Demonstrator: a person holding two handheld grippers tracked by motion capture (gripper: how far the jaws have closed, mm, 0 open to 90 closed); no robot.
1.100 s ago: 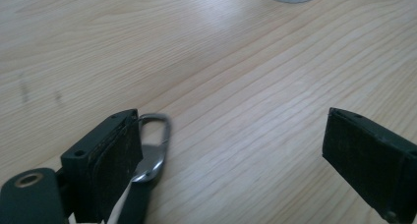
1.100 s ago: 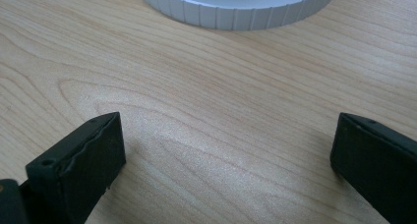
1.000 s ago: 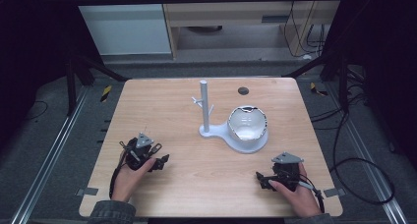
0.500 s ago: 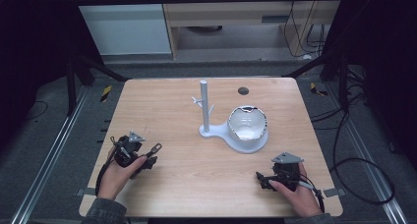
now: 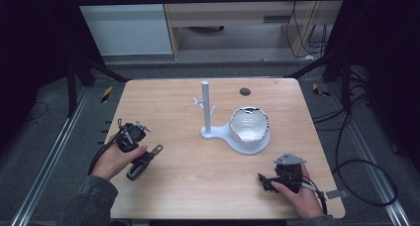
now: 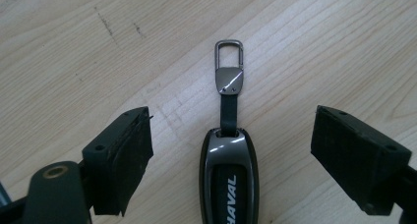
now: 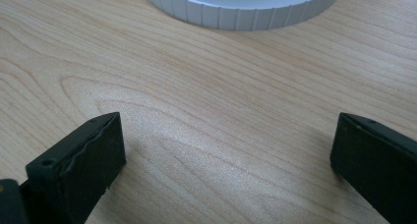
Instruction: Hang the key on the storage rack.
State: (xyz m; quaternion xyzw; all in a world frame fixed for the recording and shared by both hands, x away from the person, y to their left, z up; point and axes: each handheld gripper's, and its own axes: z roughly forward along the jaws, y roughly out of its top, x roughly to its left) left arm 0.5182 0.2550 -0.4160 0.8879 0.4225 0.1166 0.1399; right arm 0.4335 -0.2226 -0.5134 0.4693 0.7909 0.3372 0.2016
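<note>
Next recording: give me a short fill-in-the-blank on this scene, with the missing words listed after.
1. The key fob lying between the left tongs carries the word ____.
2. The left tongs stand ____, their pads clear of the fob.
3. The fob's strap ends in a ____ clip.
4. On the white stand, the post rises beside a round ____.

Missing words: HAVAL; open; metal; dish

Light wood table (image 5: pixel 208 186) on grey floor (image 5: pixel 49 137); pale cabinet (image 5: pixel 124 28), wooden shelving (image 5: pixel 237 13) behind, possibly a desk; dim surroundings.
</note>
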